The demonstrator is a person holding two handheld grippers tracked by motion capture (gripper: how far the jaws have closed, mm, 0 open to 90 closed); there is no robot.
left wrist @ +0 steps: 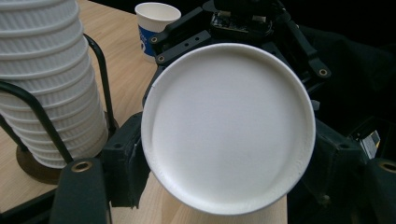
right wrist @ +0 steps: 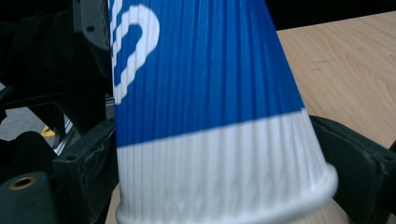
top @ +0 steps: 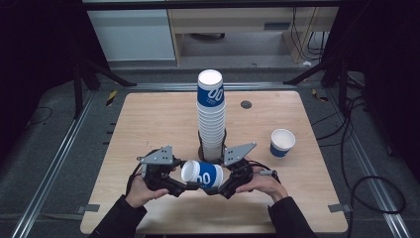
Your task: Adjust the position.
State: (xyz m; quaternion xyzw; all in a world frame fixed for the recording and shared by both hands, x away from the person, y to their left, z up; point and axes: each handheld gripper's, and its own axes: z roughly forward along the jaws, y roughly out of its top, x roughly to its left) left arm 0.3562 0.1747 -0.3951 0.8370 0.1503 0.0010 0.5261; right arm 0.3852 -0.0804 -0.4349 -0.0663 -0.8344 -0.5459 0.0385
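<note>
Nearest the table's front edge: two forearms in dark sleeves, a hand on each gripper. Left gripper (top: 190, 186), jaws set either side of the open mouth end of a blue-and-white paper cup (top: 202, 174), pads against the rim in its own view; clamped on that cup. Right gripper (top: 214, 190), jaws flanking the cup's narrow base end, pads seen at both sides of the ribbed wall in its own view; closed on the same cup. Cup held on its side between the two, white mouth facing the left gripper, raised off the wooden table (top: 148, 124), just in front of the cup stack (top: 211, 116). Stack: tall column of nested cups, white ribbed rims below, blue band on top, upright in a black wire holder on a dark round base, mid-table. Single cup (top: 282, 143): upright, mouth up, to the right of the stack, well apart from it. Small dark round disc (top: 245, 104): flat on the table, behind and right of the stack.
</note>
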